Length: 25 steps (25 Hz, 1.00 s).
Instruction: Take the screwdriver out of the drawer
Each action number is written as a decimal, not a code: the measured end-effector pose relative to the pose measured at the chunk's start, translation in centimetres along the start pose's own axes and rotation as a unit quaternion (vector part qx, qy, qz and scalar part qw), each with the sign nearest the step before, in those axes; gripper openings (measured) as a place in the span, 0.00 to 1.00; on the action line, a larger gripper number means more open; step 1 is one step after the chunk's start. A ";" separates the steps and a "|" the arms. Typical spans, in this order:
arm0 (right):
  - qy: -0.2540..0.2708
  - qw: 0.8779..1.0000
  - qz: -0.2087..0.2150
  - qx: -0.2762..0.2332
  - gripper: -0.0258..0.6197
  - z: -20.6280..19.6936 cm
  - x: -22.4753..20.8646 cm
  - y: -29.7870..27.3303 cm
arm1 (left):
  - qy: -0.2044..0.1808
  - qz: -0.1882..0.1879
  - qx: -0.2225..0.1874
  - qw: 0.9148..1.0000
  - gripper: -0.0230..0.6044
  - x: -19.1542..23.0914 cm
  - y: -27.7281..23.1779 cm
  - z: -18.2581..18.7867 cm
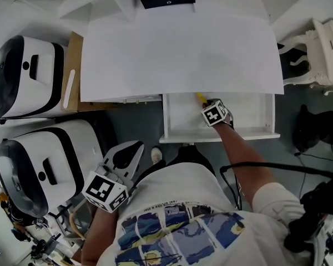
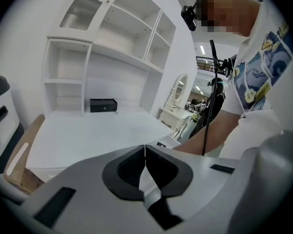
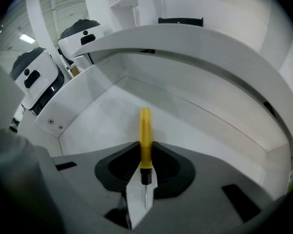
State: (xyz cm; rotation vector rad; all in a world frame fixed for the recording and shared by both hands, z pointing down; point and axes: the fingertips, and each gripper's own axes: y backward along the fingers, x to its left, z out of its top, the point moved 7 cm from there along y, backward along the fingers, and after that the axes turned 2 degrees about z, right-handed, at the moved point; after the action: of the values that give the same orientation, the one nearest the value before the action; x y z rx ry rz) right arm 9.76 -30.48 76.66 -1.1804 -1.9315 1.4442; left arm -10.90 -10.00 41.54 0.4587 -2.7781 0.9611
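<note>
Right gripper [image 3: 145, 149]: you have its jaws closed on the yellow handle of the screwdriver [image 3: 145, 130], pads pressing both sides just above the black collar. The handle tip sticks out past the jaws toward the back of the drawer [image 1: 219, 138]; the metal shaft runs back between the jaws toward the camera. Screwdriver is inside the open white drawer, left of middle, just under the front edge of the desk top [image 1: 177, 49]. Left gripper [image 2: 145, 156]: jaws together, nothing between them, held well apart from the drawer.
</note>
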 end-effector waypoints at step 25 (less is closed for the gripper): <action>0.018 0.998 -0.041 -0.040 0.18 0.1 3.7 9.1 | -0.037 -0.076 -0.054 0.995 0.06 1.9 4.2 -1.9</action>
State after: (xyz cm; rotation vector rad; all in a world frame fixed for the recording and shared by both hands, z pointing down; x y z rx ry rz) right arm 10.99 -26.72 67.71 -1.1393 -2.0065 1.3066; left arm -14.02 -6.14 41.09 0.6904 -2.7949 0.7704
